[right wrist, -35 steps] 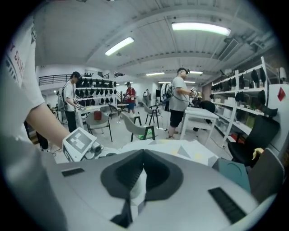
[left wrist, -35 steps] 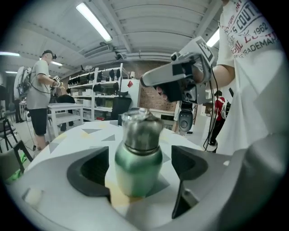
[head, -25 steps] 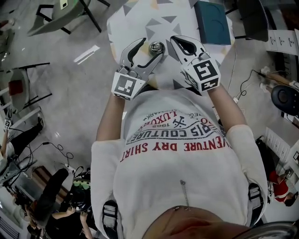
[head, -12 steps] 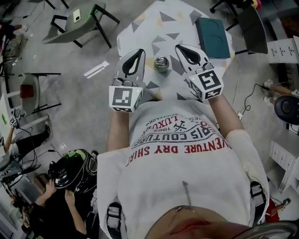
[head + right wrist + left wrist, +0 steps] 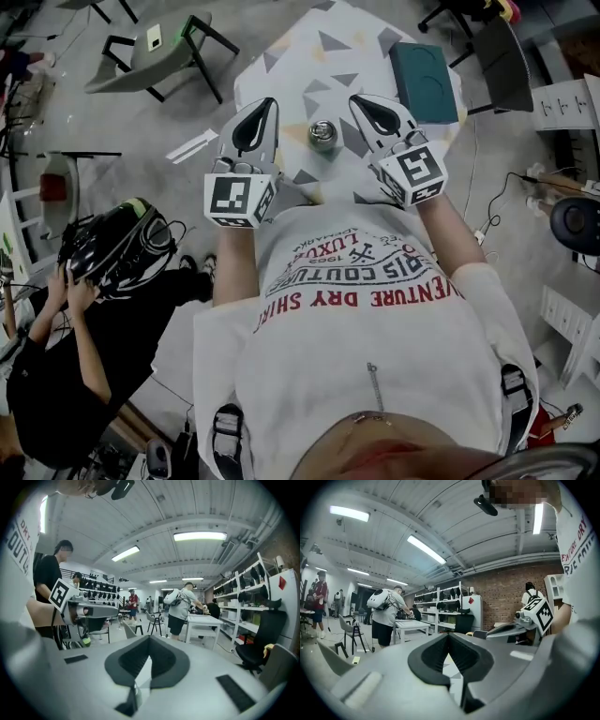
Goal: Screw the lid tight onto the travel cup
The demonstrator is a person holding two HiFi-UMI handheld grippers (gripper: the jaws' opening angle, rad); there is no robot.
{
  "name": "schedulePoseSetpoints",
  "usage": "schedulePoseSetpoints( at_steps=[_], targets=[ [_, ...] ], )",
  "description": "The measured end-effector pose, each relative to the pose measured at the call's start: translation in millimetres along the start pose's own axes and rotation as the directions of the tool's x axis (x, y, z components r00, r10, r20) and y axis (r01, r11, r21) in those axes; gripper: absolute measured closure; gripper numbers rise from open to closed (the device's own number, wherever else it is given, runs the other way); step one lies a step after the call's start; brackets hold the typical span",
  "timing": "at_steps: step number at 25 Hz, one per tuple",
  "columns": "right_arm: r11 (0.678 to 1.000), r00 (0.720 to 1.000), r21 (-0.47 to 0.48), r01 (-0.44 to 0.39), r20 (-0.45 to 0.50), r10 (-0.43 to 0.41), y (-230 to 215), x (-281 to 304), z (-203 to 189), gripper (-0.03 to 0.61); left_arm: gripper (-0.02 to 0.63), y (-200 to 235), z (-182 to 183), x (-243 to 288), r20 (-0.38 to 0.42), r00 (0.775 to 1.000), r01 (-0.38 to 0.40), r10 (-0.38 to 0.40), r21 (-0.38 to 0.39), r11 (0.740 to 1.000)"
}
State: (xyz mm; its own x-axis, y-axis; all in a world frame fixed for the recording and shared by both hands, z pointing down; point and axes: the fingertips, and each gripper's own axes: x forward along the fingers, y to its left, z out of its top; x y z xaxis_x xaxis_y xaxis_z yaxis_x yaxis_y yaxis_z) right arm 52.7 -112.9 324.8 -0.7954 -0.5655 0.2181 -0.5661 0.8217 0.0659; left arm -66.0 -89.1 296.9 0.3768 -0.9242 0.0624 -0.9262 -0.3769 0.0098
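The metal travel cup (image 5: 323,134) stands upright on the white table (image 5: 300,56) with grey and yellow triangles, seen from above with its round shiny top. My left gripper (image 5: 265,102) is held to the cup's left, shut and holding nothing. At the cup's right my right gripper (image 5: 362,99) is also shut and holds nothing. Neither touches the cup. In the left gripper view the jaws (image 5: 449,635) meet with only the room behind them. The right gripper view shows the same, its jaws (image 5: 149,638) closed on nothing. The cup is outside both gripper views.
A teal box (image 5: 424,80) lies on the table's right part. A grey chair (image 5: 164,42) stands on the floor to the far left. A person in black (image 5: 56,366) crouches at lower left with a dark bag (image 5: 112,248). Other people and shelves show in the gripper views.
The left gripper, earlier open around the cup, has drawn back to the left and closed. The right gripper has barely moved. A person with a bag has come in at lower left.
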Motion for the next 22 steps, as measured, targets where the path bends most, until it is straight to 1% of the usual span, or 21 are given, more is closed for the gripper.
schedulePoseSetpoints(
  at_steps=[7, 12, 22],
  targets=[
    [1.000, 1.000, -0.001, 0.009, -0.011, -0.009, 0.3, 3.3, -2.4, 0.569, 0.603, -3.5, -1.4, 5.9, -0.011, 1.000, 0.009, -0.009, -0.012, 1.000],
    [1.000, 1.000, -0.001, 0.011, -0.008, -0.011, 2.2, 4.1, -2.1, 0.569, 0.603, -7.4, -2.2, 7.5, -0.020, 1.000, 0.017, -0.017, 0.002, 1.000],
    [1.000, 1.000, -0.005, 0.018, -0.006, -0.018, 7.5, 3.2, -2.9, 0.569, 0.601, -7.9, -3.0, 4.9, -0.025, 0.999, 0.021, -0.021, -0.006, 1.000]
  ],
)
